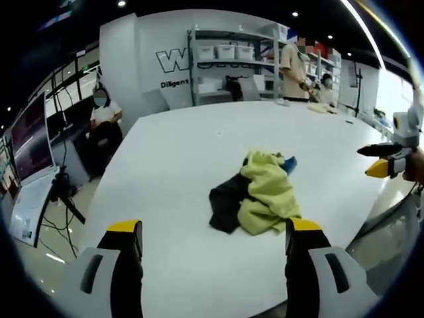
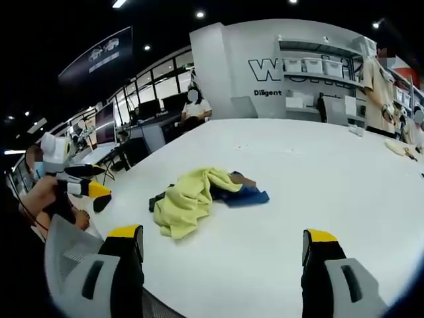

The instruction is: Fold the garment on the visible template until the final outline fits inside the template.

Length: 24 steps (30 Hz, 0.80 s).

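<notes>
A crumpled yellow, black and blue garment [image 1: 258, 193] lies mid-frame on the white table [image 1: 192, 146], above both wide-open, empty claws: left claw [image 1: 215, 238], right claw [image 2: 222, 246].

Black claw [image 1: 215, 248] jaws, yellow tips, grey housings

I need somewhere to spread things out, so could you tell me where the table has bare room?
The white table is bare all around the crumpled garment pile: between it and the tongs nearest the camera, and beyond it toward the shelves. Only the pile itself is crowded.
</notes>
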{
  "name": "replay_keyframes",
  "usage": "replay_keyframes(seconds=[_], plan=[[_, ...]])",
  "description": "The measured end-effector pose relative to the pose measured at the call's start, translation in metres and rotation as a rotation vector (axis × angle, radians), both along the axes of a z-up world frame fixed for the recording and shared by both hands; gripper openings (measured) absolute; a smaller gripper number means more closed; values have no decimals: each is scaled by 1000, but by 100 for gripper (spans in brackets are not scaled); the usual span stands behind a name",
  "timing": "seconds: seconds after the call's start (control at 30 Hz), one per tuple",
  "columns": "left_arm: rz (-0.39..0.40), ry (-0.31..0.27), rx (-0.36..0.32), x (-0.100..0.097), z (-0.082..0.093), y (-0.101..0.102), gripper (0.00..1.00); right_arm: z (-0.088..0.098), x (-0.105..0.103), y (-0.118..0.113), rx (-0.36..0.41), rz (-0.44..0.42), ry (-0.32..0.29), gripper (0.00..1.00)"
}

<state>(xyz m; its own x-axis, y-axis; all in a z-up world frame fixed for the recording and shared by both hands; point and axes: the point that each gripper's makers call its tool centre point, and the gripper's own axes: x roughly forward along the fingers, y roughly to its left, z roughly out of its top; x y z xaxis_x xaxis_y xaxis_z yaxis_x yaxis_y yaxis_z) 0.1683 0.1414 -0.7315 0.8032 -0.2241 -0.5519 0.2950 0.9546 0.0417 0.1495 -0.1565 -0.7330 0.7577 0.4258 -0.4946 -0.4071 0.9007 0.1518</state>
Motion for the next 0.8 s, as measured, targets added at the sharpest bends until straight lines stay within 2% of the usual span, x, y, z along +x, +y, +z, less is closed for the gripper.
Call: replay_keyframes(seconds=[0.47, 0.8], plan=[[-15, -12, 1, 19, 8, -2, 80, 8, 17, 5, 1, 19, -10, 99], [-17, -7, -12, 37, 10, -3, 78, 12, 41, 14, 16, 44, -4, 99]])
